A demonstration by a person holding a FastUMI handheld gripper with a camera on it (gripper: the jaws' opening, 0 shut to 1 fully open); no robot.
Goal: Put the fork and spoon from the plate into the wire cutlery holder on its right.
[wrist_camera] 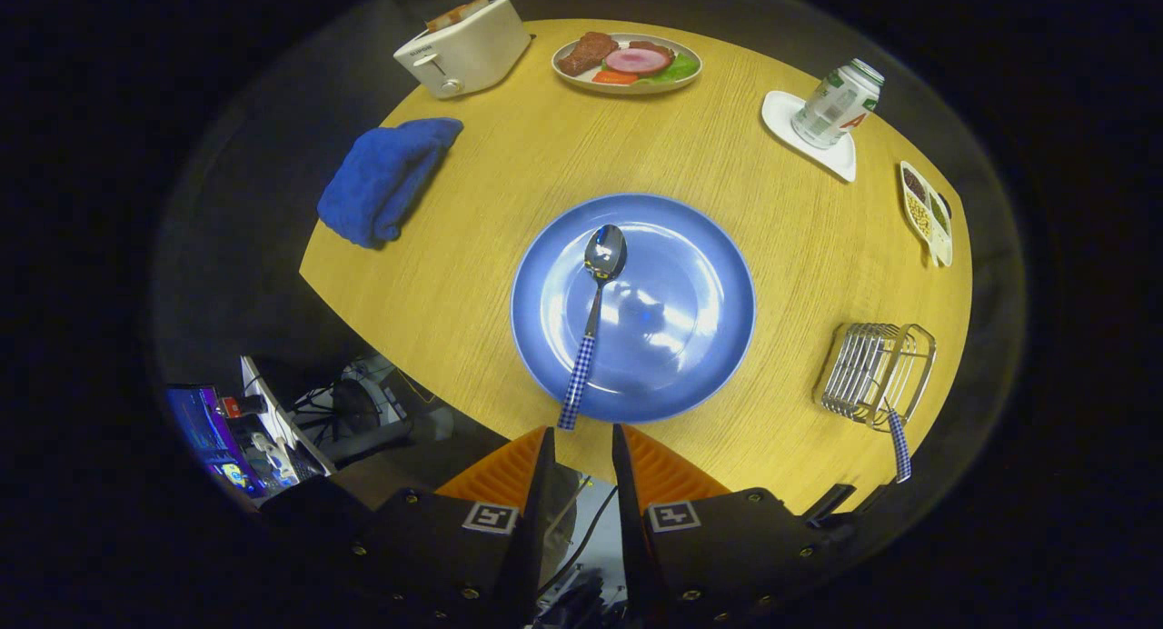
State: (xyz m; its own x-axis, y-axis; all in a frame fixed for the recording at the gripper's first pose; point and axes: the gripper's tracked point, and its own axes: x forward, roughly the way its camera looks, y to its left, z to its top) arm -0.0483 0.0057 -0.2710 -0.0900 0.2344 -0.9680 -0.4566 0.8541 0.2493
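now the spoon lies on the plate, long axis about 12-to-6, bowl at 12, checked handle toward the gripper. fingers slightly parted, grasping nothing. holder at 3 o'clock has one checked handle sticking out.

Spoon lies on plate; gripper hovers empty, fingers slightly apart.

You can read very little here. Far beyond the tool, off to its right, the can on the white coaster carries a large red letter "A"; its smaller print is too fine to make out. The toaster, far ahead to the tool's left, bears a small dark wordmark you cannot decipher.
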